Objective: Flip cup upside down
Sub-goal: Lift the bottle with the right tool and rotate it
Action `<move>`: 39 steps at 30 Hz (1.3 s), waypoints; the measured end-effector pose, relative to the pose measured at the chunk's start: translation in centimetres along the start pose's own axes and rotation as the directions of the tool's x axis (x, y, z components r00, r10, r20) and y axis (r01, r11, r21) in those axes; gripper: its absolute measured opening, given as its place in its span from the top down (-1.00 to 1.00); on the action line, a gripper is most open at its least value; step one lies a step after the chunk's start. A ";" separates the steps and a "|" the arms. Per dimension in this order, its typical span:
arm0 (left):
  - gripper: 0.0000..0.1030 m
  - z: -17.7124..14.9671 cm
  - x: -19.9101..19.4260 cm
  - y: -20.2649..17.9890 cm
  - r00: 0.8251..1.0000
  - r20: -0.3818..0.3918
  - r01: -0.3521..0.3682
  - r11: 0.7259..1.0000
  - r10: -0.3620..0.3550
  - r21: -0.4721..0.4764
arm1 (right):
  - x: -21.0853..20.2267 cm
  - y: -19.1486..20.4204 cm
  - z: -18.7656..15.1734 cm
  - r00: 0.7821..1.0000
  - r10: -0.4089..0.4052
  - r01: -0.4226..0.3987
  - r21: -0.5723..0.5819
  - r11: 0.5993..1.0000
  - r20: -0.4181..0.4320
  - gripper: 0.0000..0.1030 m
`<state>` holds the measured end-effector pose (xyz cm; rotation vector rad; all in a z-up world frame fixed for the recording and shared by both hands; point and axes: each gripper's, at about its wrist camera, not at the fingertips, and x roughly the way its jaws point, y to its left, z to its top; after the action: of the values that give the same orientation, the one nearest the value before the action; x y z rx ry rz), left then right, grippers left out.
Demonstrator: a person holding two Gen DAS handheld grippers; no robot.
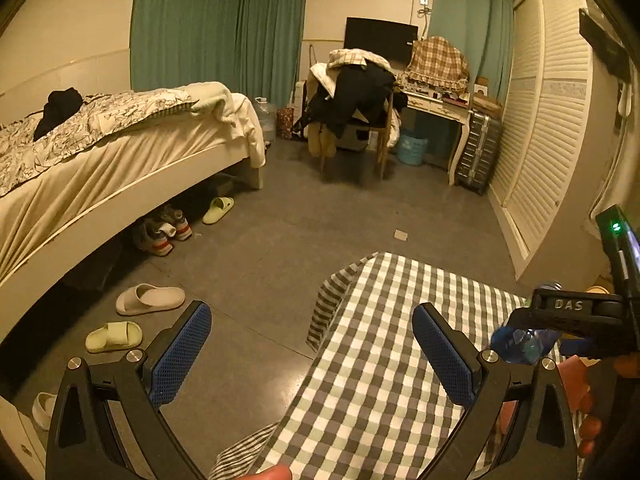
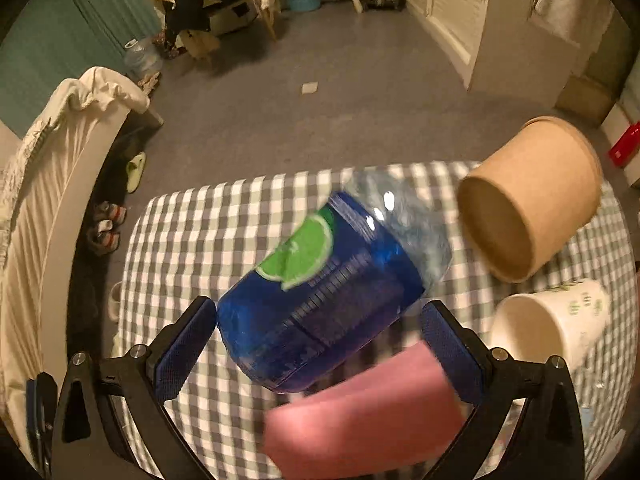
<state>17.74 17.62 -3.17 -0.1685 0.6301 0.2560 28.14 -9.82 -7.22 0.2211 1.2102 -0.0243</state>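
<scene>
In the right wrist view a blue plastic bottle [image 2: 320, 296] with a lime label sits between the pads of my right gripper [image 2: 318, 344], which is closed on it; the picture is motion-blurred. A brown paper cup [image 2: 532, 200] and a white printed cup [image 2: 552, 320] appear tilted at the right on the checked tablecloth [image 2: 192, 240]. A pink sponge [image 2: 360, 412] lies under the bottle. My left gripper [image 1: 312, 356] is open and empty over the table's left edge. The right gripper [image 1: 580, 316] and the bottle [image 1: 520, 342] show at its right.
The checked table [image 1: 380, 360] stands on a grey floor. A bed [image 1: 100, 168] is at the left with slippers [image 1: 150, 298] and shoes beside it. A chair piled with clothes [image 1: 356, 100], a desk and a louvred wardrobe [image 1: 536, 120] stand behind.
</scene>
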 end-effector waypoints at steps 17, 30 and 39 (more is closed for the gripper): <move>-1.00 -0.1 0.3 1.7 1.000 -0.029 -0.001 0.998 -0.001 -0.060 | 2.2 1.3 0.0 1.000 0.000 -0.004 -0.126 0.992 -0.030 -0.32; -1.00 -0.8 -2.6 1.3 0.999 0.012 0.031 0.999 -0.031 -0.036 | -7.4 2.3 -3.5 0.991 0.054 -0.020 -0.267 0.964 0.123 -0.19; -1.00 -1.6 -6.5 0.5 0.996 0.078 0.029 0.999 -0.032 0.036 | -16.9 -0.5 -8.4 0.958 0.121 -0.025 -0.343 0.939 0.260 -0.16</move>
<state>11.61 16.49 -0.60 -0.1337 0.5537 0.2211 14.28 -10.41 5.58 -0.0383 0.9062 0.2110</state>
